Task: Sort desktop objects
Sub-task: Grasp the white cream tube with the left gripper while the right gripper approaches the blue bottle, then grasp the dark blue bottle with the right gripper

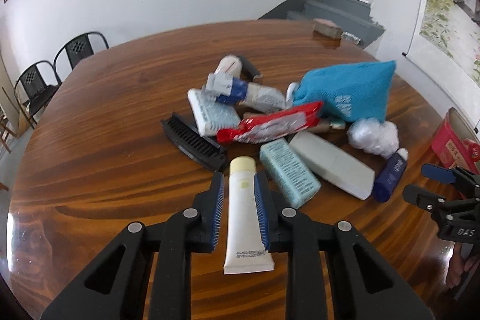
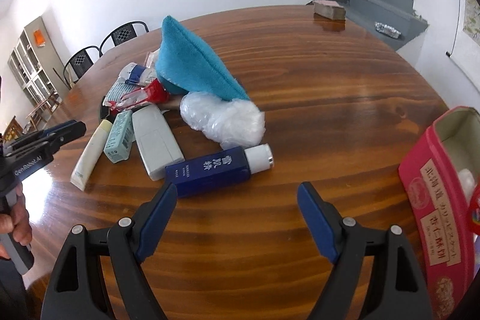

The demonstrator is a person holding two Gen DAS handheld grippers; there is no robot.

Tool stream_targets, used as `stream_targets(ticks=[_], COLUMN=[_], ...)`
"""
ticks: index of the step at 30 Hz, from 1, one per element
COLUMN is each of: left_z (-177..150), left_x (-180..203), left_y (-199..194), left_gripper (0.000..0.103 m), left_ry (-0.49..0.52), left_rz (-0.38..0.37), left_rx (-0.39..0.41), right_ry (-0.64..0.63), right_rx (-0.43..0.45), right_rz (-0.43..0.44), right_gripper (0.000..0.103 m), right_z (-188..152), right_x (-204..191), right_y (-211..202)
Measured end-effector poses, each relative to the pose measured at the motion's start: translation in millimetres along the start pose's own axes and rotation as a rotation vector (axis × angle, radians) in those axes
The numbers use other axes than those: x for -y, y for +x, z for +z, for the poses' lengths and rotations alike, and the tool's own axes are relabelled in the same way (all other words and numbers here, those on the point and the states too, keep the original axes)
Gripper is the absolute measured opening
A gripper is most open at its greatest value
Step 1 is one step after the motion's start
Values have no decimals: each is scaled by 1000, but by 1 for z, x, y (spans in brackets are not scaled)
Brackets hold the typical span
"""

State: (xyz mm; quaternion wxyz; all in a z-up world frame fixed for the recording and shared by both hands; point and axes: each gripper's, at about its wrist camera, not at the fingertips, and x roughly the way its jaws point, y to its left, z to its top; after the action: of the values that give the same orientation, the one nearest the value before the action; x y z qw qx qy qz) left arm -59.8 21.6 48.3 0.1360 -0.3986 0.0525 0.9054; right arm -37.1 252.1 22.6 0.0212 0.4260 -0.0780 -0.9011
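A pile of toiletries lies on the round wooden table [image 1: 105, 122]. My left gripper [image 1: 239, 180] straddles a white tube with a cream cap [image 1: 244, 209]; its blue pads sit close on both sides, and I cannot tell if they grip it. The tube also shows in the right wrist view [image 2: 90, 153]. My right gripper [image 2: 237, 191] is open and empty, just in front of a dark blue bottle with a white cap [image 2: 216, 170]. A pink tin box [image 2: 444, 200] stands open at the right.
The pile holds a blue cloth pouch [image 1: 348, 92], a red packet [image 1: 270, 125], a black comb [image 1: 195, 141], a pale blue box [image 1: 288, 171], a grey-white flat bottle [image 1: 333, 164] and crumpled clear plastic [image 2: 222, 119]. A brown block [image 2: 328, 8] sits at the far edge.
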Motion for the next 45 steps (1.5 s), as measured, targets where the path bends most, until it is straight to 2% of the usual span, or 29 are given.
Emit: stream_targets(ticks=[5, 7, 10, 14, 18, 25, 26, 27, 28, 35, 38, 41, 45], left_z=[-3, -4, -7, -12, -13, -12, -13, -14, -16, -23, -26, -31, -33], left_x=[0, 1, 5, 8, 7, 0, 0, 1, 2, 8, 14, 17, 18], left_y=[14, 18, 23, 29, 32, 28, 26, 24, 22, 18, 13, 7, 8], left_gripper=[26, 38, 47, 47, 49, 47, 42, 30, 29, 29, 29, 29, 29], left_ry=[-7, -2, 16, 33, 31, 3, 4, 6, 8, 13, 22, 26, 23], left_rz=[11, 18, 22, 39, 40, 29, 28, 15, 10, -3, -15, -24, -24], left_rx=[-36, -39, -43, -64, -66, -55, -54, -54, -59, -64, -62, -58, -60], right_ry=[41, 47, 43, 35, -33, -147, -154, -159, -164, -164, -144, -135, -55], right_rx=[-33, -35, -40, -59, -56, -55, -54, -53, -51, -48, -36, -35, -32], right_rz=[34, 21, 18, 20, -31, -100, -100, -98, -97, -89, -71, -64, -45], right_gripper=[85, 85, 85, 87, 88, 87, 86, 84, 83, 83, 78, 78, 79], right_z=[3, 8, 15, 21, 17, 6, 4, 3, 0, -10, -13, -13, -12], right_x=[4, 4, -1, -9, -18, -26, -24, -23, -21, 4, 10, 12, 21], right_y=[7, 9, 15, 27, 30, 27, 26, 24, 21, 6, 0, -2, -7])
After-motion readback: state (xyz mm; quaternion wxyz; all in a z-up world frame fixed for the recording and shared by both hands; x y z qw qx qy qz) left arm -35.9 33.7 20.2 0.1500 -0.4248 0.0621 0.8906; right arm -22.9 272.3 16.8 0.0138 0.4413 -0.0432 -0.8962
